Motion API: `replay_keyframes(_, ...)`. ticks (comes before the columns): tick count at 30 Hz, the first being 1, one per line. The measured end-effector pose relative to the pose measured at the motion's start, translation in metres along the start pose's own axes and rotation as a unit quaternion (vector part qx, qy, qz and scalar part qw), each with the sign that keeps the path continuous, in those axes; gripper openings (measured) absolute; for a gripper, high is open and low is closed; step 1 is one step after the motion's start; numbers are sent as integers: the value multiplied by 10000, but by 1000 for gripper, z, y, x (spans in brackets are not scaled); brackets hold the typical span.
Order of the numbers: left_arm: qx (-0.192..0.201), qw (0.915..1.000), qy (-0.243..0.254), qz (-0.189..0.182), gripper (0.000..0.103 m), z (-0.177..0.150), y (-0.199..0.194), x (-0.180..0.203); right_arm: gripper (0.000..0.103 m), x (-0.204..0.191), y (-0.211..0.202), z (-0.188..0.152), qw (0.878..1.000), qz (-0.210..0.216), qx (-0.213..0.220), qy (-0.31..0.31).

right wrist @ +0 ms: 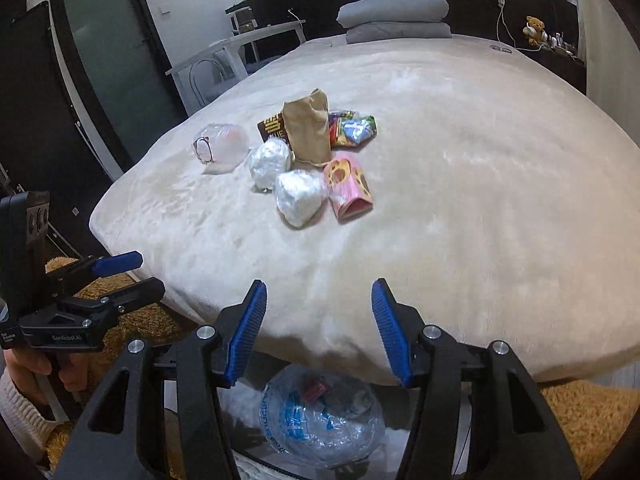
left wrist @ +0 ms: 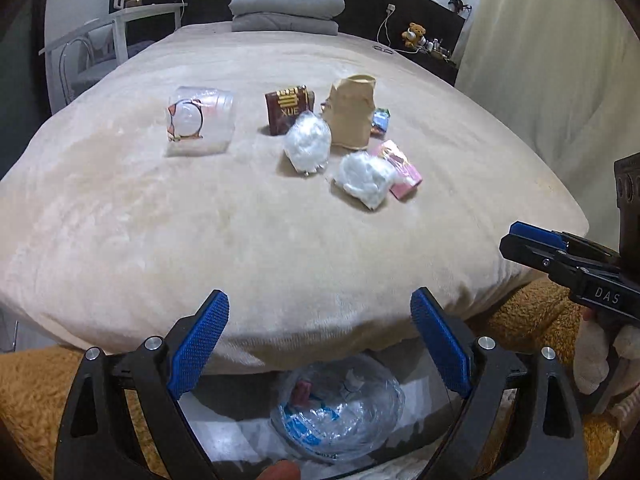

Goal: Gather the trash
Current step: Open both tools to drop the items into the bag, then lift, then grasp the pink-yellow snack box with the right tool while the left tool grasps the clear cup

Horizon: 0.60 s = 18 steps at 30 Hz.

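Right under both claws, at the foot of the bed, sits a bin lined with a clear plastic bag (left wrist: 340, 412) that already holds a few scraps. The left claw (left wrist: 320, 344) stands wide open with nothing between its blue pads, and the right claw (right wrist: 318, 330) is partly open and just as empty, hanging beside it. Ahead of them stretches the bed (left wrist: 200, 240) under a cream blanket, bare for a good way before the litter begins. Nearest the claws lie two crumpled white plastic wads (left wrist: 366, 178), one touching a pink snack box (right wrist: 350, 188). Just beyond stand a torn brown paper bag (left wrist: 352, 112) and a dark red packet (left wrist: 288, 110), with a bright wrapper (right wrist: 354, 130) tucked behind the bag. Off to the left of the heap, apart from it, lies a clear plastic cup (left wrist: 200, 120) on its side. The sensible move, I'd say, is to reach for the nearest wad first, closing gently so it doesn't squirt out, leaving the far pieces undisturbed.
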<state>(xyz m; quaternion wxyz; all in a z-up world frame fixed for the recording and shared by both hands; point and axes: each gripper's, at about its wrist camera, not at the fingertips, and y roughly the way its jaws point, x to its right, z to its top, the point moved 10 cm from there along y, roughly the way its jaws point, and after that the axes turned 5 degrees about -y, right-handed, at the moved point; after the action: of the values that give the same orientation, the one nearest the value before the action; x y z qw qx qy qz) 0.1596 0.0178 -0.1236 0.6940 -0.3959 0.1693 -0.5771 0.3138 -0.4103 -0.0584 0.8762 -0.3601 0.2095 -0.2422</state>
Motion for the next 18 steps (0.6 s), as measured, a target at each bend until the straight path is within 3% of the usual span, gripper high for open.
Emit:
replay_keyframes(7, 335, 9990, 71, 288, 90, 54, -1, -24, 55, 18, 16, 38, 9999, 57, 27, -85)
replay_keyframes(10, 437, 9983, 56, 380, 97, 76, 4, -37, 55, 24, 33, 47, 9998, 175, -123, 6)
replay_keyframes(18, 454, 9965, 67, 705, 97, 122, 37, -71, 55, 33, 81, 53, 9943, 652, -708, 451)
